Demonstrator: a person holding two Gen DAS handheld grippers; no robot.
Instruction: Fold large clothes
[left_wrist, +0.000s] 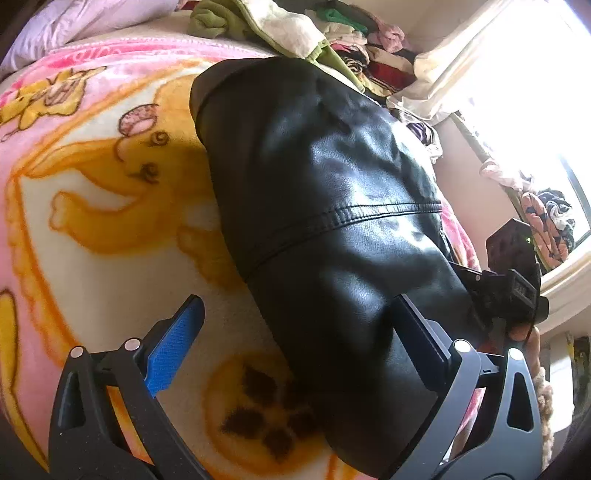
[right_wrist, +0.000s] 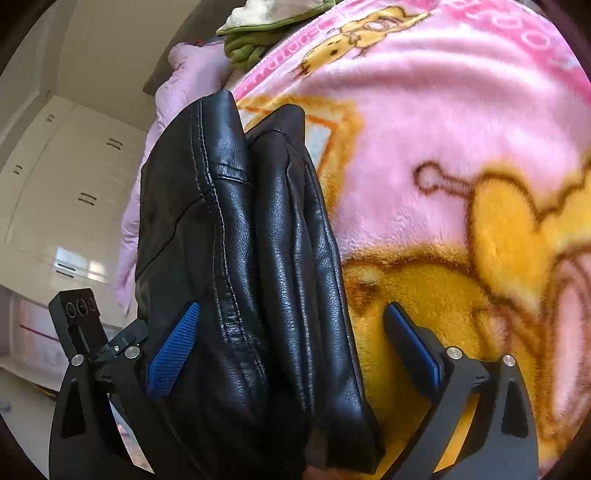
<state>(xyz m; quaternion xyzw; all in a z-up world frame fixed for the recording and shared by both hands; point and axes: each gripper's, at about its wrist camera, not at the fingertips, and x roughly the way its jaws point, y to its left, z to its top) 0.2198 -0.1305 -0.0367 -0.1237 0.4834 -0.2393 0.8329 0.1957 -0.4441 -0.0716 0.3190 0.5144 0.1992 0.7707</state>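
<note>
Spread under your work is a pink and yellow cartoon-print fleece blanket (left_wrist: 92, 229) covering a bed, with a heap of mixed clothes (left_wrist: 332, 40) along its far edge, a bright window (left_wrist: 535, 92) to the right in the left wrist view and white cupboards (right_wrist: 66, 192) to the left in the right wrist view. On the blanket lies the black leather garment (left_wrist: 325, 206), folded into a long, narrow bundle. In the left wrist view its long axis runs from the near edge of the frame, between your fingers, up and slightly left toward the clothes heap, with a stitched seam crossing it about midway. In the right wrist view the same garment (right_wrist: 251, 258) runs from the bottom centre up and slightly left, showing two lengthwise folds side by side. Your left gripper (left_wrist: 295, 332) has its jaws spread wide: the right finger lies against the leather, while the blue pad (left_wrist: 173, 350) of the left finger stands clear over the blanket. Your right gripper (right_wrist: 291, 339) is likewise spread wide, straddling the bundle: the left blue pad (right_wrist: 171, 354) sits just beside the leather, and the right one is clear of it over the blanket. Neither gripper pinches the garment.
</note>
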